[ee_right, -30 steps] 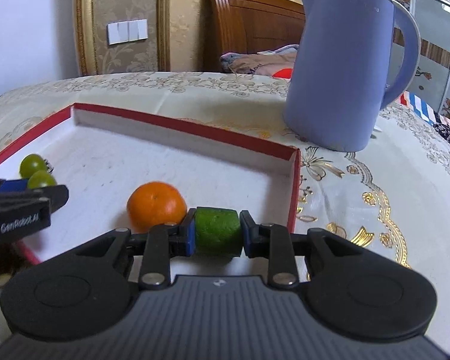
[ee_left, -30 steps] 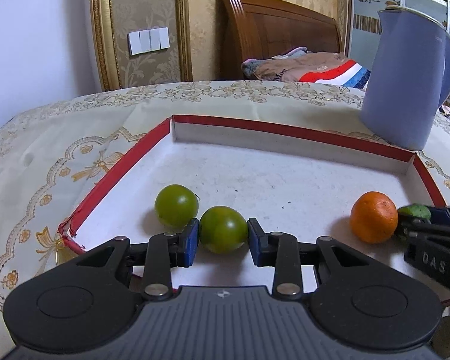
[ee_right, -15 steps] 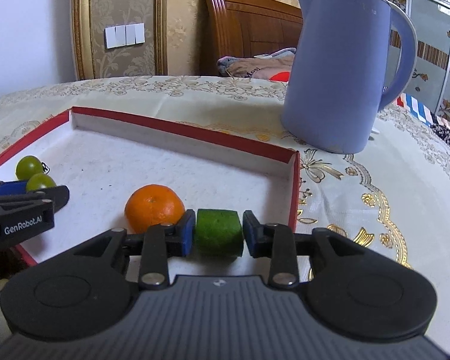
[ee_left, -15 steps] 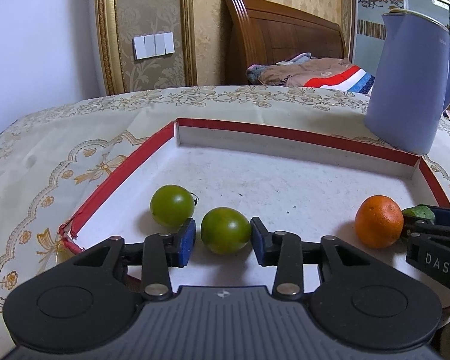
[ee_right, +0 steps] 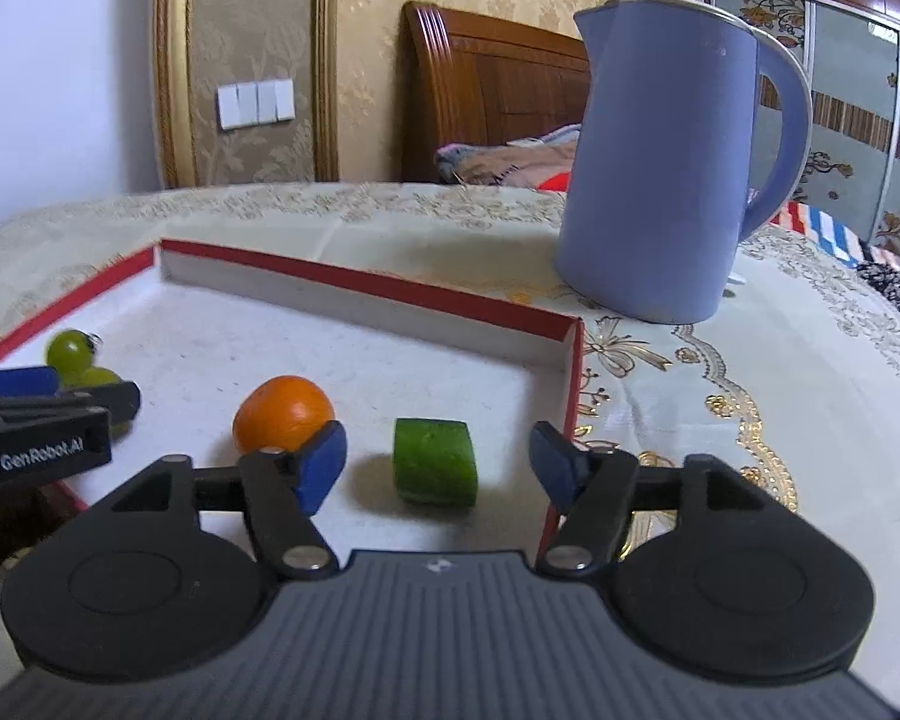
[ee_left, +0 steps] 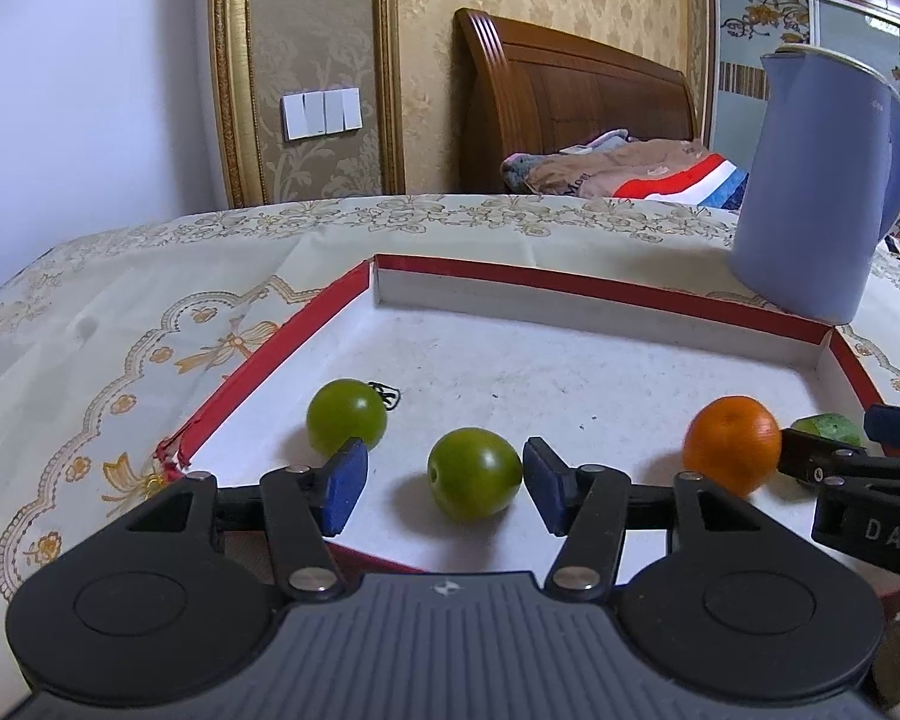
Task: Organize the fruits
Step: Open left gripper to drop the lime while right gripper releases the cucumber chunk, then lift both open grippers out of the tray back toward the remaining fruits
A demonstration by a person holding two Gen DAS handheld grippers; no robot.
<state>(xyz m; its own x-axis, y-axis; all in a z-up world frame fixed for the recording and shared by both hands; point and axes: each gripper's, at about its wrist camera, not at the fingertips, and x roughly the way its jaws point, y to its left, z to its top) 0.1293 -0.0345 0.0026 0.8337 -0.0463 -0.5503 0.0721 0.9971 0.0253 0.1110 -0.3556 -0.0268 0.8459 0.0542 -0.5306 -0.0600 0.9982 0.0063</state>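
So the fruit's all sitting in a shallow red-edged tray (ee_left: 570, 294) with a white floor, on a table with a cream and gold tablecloth (ee_left: 120, 324). Four pieces in there, lined up along the near side.

On the left end there's a round green fruit (ee_left: 346, 425), and just beside it, nearer the camera, a second green fruit (ee_left: 474, 473). That second one lies on the tray floor between the blue pads of the left gripper (ee_left: 444, 483). The jaws have just been opening and the pads stand clear of the fruit on both sides, so nothing is gripped.

Toward the right end there's an orange (ee_right: 283, 413) and next to it a chunky green piece with flat cut sides (ee_right: 434, 460), close to the tray's right wall. The right gripper (ee_right: 438, 462) straddles that green piece, and its jaws have just been opening too, even wider, with a plain gap on each side. Its left pad sits right in front of the orange; can't tell if they touch.

Each gripper pokes into the edge of the other's view, so they're working side by side over the tray.

Behind the tray's far right corner stands a tall lavender-blue kettle (ee_right: 660, 180), upright on the cloth, outside the tray. Past the table there's a wooden headboard (ee_left: 570, 102) with bedding (ee_left: 630, 171) piled by it, and white wall switches (ee_left: 321, 114).
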